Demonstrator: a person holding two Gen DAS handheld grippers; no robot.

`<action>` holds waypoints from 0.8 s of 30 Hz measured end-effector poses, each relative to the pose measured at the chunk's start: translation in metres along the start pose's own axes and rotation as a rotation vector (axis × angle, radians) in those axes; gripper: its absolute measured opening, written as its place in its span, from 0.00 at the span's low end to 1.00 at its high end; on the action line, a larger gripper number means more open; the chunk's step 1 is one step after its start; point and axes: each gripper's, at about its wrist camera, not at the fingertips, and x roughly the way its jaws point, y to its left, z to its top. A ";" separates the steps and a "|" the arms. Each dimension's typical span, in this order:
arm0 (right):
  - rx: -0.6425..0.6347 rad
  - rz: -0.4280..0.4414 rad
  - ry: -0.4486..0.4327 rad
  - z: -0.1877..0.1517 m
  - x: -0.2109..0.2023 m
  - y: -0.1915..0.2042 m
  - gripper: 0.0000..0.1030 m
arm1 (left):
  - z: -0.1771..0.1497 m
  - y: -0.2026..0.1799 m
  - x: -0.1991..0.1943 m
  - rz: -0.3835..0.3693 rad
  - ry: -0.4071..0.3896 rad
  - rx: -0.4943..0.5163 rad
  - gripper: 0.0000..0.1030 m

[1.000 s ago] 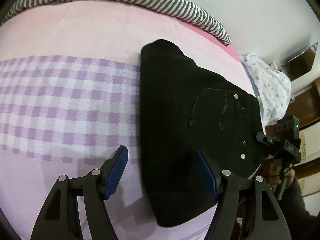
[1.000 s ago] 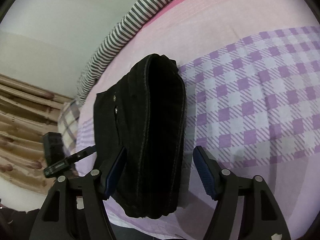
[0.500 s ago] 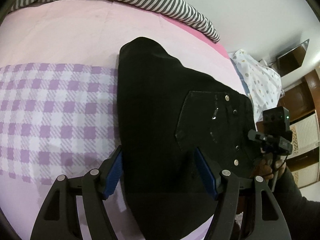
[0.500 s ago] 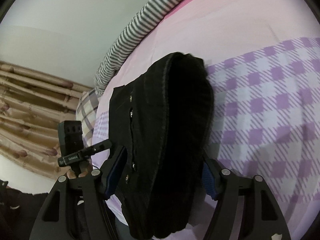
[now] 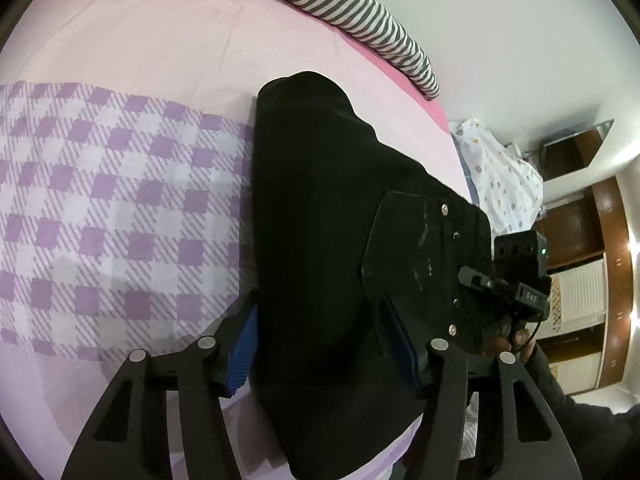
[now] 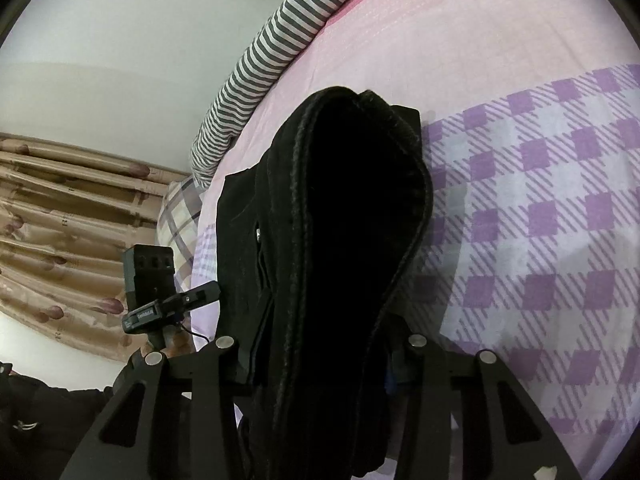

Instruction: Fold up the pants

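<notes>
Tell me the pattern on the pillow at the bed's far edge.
Grey-and-white stripes on the pillow, clearest in the left wrist view.

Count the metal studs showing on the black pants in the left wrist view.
4 on the folded black denim pants, all near the back pocket: top corner, below it, lower, lowest. Others may be hidden in the folds.

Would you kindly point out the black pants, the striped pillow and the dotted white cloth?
black pants (image 5: 320, 208): left wrist view, upper folded panel.
striped pillow (image 5: 360, 12): left wrist view, middle.
dotted white cloth (image 5: 500, 176): left wrist view, centre.
</notes>
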 end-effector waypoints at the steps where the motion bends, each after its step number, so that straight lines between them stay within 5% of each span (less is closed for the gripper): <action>1: 0.003 0.001 0.005 0.000 -0.001 0.000 0.39 | 0.000 0.000 0.000 0.000 -0.002 -0.004 0.58; 9: 0.028 -0.005 0.008 0.002 -0.003 -0.004 0.38 | 0.005 -0.005 0.003 0.019 -0.009 0.027 0.54; 12: 0.049 -0.012 0.000 0.001 -0.003 -0.003 0.39 | 0.001 -0.006 0.004 0.050 -0.019 0.037 0.44; 24: 0.058 -0.215 -0.109 -0.016 -0.009 0.038 0.28 | -0.005 -0.038 0.001 0.173 -0.049 0.142 0.23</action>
